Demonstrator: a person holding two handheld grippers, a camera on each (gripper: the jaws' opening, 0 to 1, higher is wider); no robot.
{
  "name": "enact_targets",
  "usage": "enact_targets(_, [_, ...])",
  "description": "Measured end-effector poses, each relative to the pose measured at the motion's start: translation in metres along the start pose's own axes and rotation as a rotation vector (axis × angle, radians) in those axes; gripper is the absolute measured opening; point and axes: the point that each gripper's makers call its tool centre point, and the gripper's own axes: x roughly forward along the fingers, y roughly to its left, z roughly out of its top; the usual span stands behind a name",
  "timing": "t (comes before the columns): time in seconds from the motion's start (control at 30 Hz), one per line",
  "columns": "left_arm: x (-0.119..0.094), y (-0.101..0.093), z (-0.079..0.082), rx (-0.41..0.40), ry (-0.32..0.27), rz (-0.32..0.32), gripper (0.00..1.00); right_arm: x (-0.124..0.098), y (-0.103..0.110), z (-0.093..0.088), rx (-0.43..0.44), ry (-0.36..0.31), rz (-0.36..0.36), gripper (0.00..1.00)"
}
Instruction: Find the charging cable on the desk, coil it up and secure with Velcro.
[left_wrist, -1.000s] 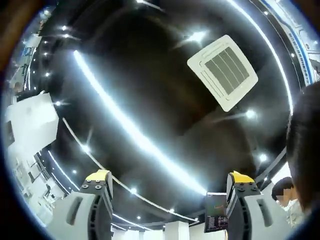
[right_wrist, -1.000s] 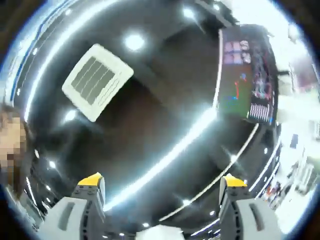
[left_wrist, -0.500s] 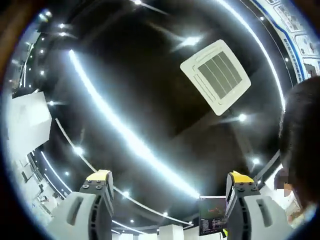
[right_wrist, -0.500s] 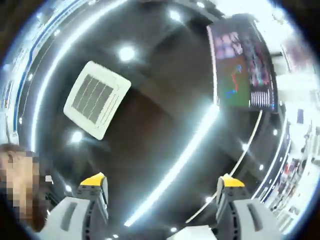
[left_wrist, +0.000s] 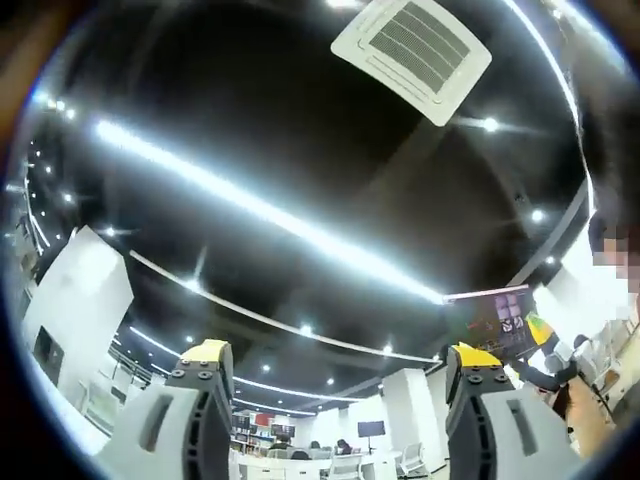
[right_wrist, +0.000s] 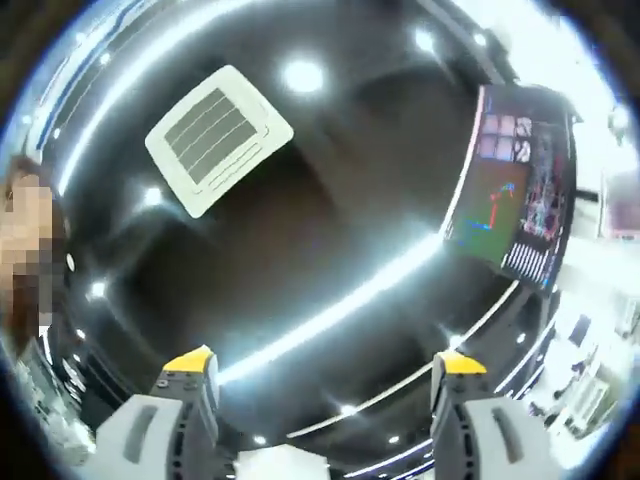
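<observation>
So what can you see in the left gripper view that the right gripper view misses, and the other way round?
Left gripper view alone: a white wall panel, and low down a far office with chairs.

Right gripper view alone: a big hanging screen with coloured graphics, seen close.

Both: a dark ceiling, a square white air vent, a long bright light strip, and each view's own open gripper, left gripper and right gripper, holding nothing.

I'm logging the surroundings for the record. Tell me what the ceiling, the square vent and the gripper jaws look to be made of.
Ceiling: dark and glossy, perhaps lacquered panel or stretched film; it mirrors the light strips.
Square vent: white and matte, likely painted metal or plastic, with slatted grilles.
Left gripper and right gripper: jaws of smooth grey moulded plastic by the look, with yellow tips and darker inner faces.
</observation>
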Motion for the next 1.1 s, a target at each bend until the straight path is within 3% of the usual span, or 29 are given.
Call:
enact_targets(0.07, [-0.002,0.01,0.005,-0.005,-0.016,0.042,0.84,-0.001,-0.004,0.003,-0.023,-0.011,-0.019,0.9])
enact_targets(0.17, [-0.006,0.025,0.022,-0.026,-0.087,0.077,0.84,-0.002,-0.008,0.007,0.011,-0.019,-0.03,0.9])
enact_targets(0.37, [-0.016,0.041,0.054,-0.164,-0.258,0.123,0.81,-0.004,-0.011,0.004,0.083,-0.024,-0.049,0.89])
enact_targets(0.43, [-0.033,0.038,0.073,-0.224,-0.375,0.119,0.79,-0.004,-0.007,-0.005,0.104,-0.011,-0.048,0.88])
enact_targets(0.5, [-0.041,0.036,0.079,-0.248,-0.418,0.12,0.77,-0.004,0.0,-0.015,0.108,0.019,-0.029,0.88])
enact_targets(0.63, [-0.045,0.038,0.084,-0.259,-0.44,0.121,0.76,-0.004,0.022,-0.039,0.042,0.109,0.052,0.88])
enact_targets(0.8, [-0.047,0.041,0.085,-0.263,-0.453,0.132,0.75,-0.006,0.039,-0.056,-0.021,0.173,0.112,0.87])
enact_targets(1.1, [-0.039,0.031,0.076,-0.234,-0.409,0.109,0.76,-0.008,0.037,-0.058,-0.096,0.195,0.111,0.87])
